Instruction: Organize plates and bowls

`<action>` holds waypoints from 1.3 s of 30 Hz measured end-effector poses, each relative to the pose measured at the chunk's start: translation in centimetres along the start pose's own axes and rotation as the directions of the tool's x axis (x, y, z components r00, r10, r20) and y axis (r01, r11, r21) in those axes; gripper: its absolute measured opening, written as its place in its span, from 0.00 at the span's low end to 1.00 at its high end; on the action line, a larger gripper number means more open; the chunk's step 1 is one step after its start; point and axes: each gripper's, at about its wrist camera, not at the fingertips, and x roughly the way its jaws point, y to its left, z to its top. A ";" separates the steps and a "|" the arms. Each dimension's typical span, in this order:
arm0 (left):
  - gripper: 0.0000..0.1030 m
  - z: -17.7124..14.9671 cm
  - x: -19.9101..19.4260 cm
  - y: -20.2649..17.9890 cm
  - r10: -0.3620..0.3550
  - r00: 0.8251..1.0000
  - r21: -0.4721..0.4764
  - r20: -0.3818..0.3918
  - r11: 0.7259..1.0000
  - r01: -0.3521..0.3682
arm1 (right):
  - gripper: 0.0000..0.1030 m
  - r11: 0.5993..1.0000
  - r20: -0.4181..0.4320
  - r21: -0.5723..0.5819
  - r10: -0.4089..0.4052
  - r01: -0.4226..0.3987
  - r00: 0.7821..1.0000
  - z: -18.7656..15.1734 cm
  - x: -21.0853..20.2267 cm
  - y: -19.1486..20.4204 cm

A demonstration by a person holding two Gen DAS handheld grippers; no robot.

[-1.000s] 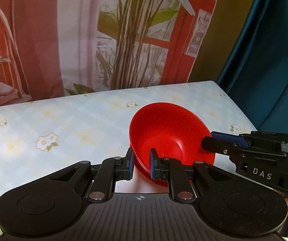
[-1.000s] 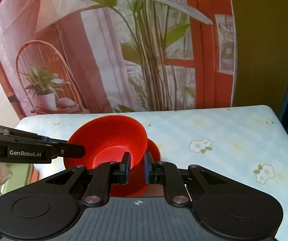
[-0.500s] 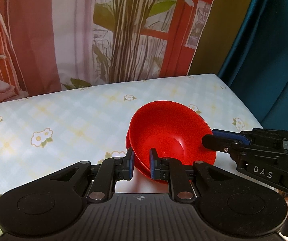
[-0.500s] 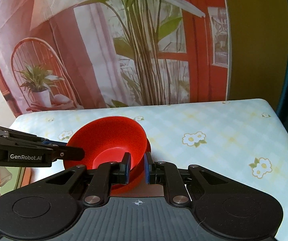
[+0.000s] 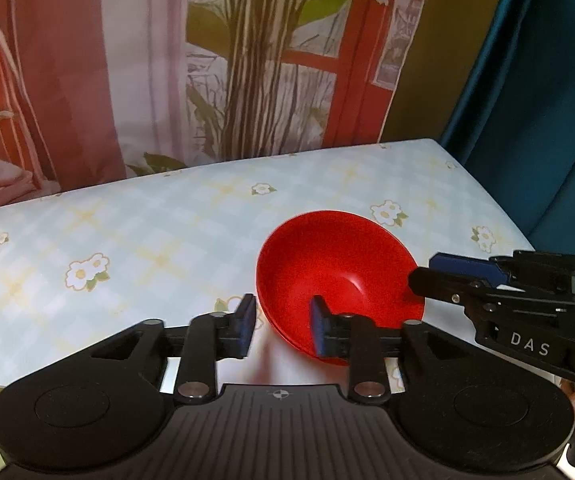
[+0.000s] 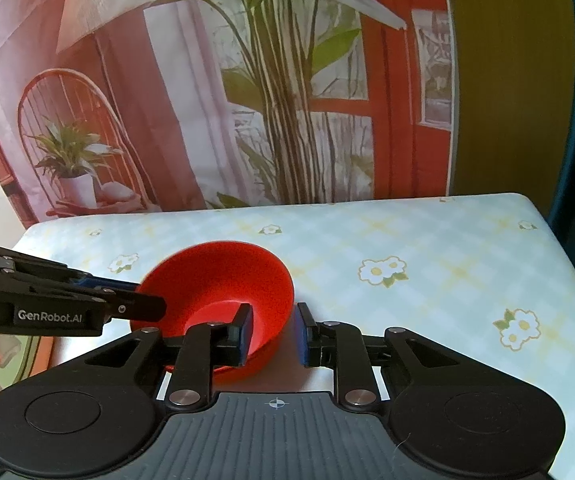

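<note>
The red bowl (image 5: 339, 276) is set on the floral bench (image 5: 135, 240), nested on another red dish; its left rim is straddled by the left gripper (image 5: 281, 322), jaws just parted, pads clear; its right rim is likewise bracketed by the right gripper (image 6: 273, 330), jaws just loosened.

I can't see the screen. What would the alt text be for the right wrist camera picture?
A red bowl sits nested in another red dish on a table with a pale flower-print cloth. The right claw straddles its near rim, jaws just opened, pads apart. The left claw reaches in at the bowl's left rim, before a backdrop printed with plants.
</note>
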 end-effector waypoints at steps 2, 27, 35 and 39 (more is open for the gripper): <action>0.33 -0.1 -0.3 0.0 0.005 1.000 0.008 0.004 1.000 -0.005 | 0.21 1.000 -0.001 0.000 -0.005 0.005 1.000 -0.1 -0.2 0.0; 0.34 -6.0 -9.7 1.5 0.046 0.997 -0.014 0.057 0.999 -0.045 | 0.29 0.999 -0.020 -0.043 -0.027 0.027 0.999 -4.5 -6.3 3.1; 0.38 -9.8 -12.0 1.7 0.044 0.997 -0.061 0.057 0.997 -0.040 | 0.31 0.997 -0.040 -0.070 -0.028 0.025 0.999 -6.8 -8.6 4.4; 0.40 -11.5 -12.7 1.8 0.046 0.998 -0.087 0.049 0.995 -0.041 | 0.31 0.997 -0.047 -0.077 -0.026 0.022 0.999 -7.7 -9.6 5.1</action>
